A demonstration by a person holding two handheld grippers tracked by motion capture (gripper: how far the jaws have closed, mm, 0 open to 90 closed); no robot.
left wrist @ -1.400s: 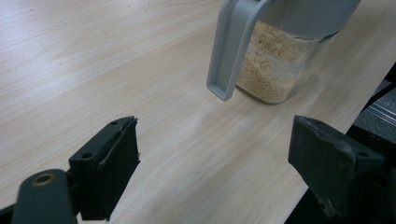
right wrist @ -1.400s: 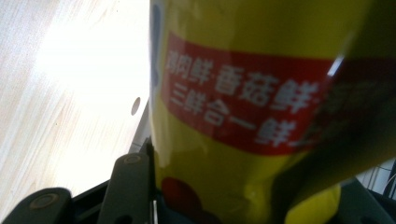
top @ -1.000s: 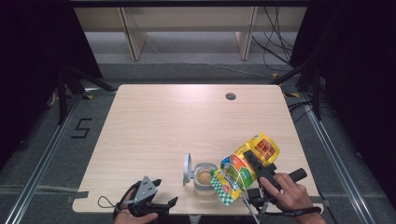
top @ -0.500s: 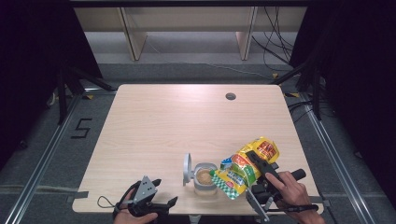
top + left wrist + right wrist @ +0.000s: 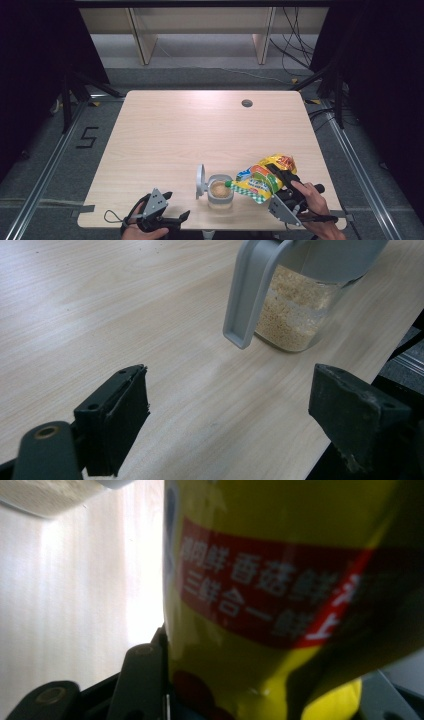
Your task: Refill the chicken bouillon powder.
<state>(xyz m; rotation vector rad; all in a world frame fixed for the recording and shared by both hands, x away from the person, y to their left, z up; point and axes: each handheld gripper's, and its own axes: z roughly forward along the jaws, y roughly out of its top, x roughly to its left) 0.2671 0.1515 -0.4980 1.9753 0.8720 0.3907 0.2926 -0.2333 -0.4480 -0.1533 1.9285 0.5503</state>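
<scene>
Right claw (image 5: 272, 186) tips bag (image 5: 262, 176) over jar (image 5: 220, 191) (wooden table (image 5: 200, 130)).

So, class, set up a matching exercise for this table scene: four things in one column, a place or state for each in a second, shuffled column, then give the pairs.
Things:
1. left claw
2. right claw
3. clear jar
4. grey lid

States:
A. holds pale granules
B. flipped open, standing at the jar's side
C. open above bare table wood
D. clamped on a yellow packet tilted towards the jar

Pairs: 1-C, 2-D, 3-A, 4-B
</scene>
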